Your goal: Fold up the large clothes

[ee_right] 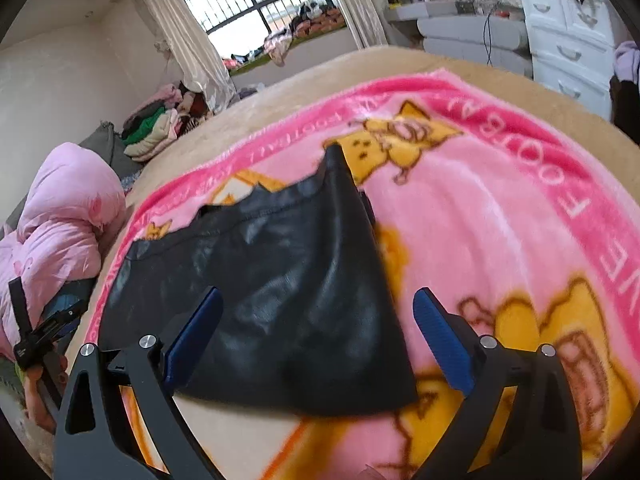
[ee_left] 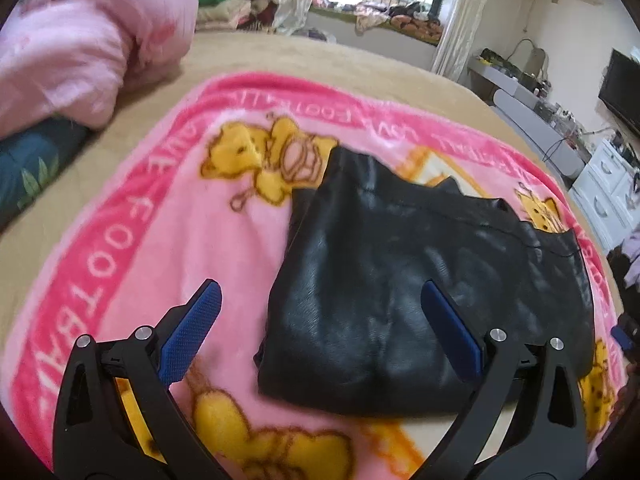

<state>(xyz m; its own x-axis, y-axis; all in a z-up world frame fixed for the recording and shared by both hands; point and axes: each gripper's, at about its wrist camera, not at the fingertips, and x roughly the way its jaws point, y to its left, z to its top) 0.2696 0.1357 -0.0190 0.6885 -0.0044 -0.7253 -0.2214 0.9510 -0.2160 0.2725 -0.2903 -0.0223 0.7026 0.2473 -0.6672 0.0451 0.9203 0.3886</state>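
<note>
One folded black leather-look garment [ee_left: 404,280] lies on one pink fleece blanket printed with yellow bears [ee_left: 168,240], near its middle. One puffy pale pink quilt [ee_left: 80,44] sits bunched at the bed's edge. Two black grippers with blue pads are counted: left [ee_left: 324,332] and right [ee_right: 320,336].

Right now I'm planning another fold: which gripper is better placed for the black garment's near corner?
Probably the right gripper: its open jaws frame the black garment's near corner. The left gripper straddles the other edge.
</note>
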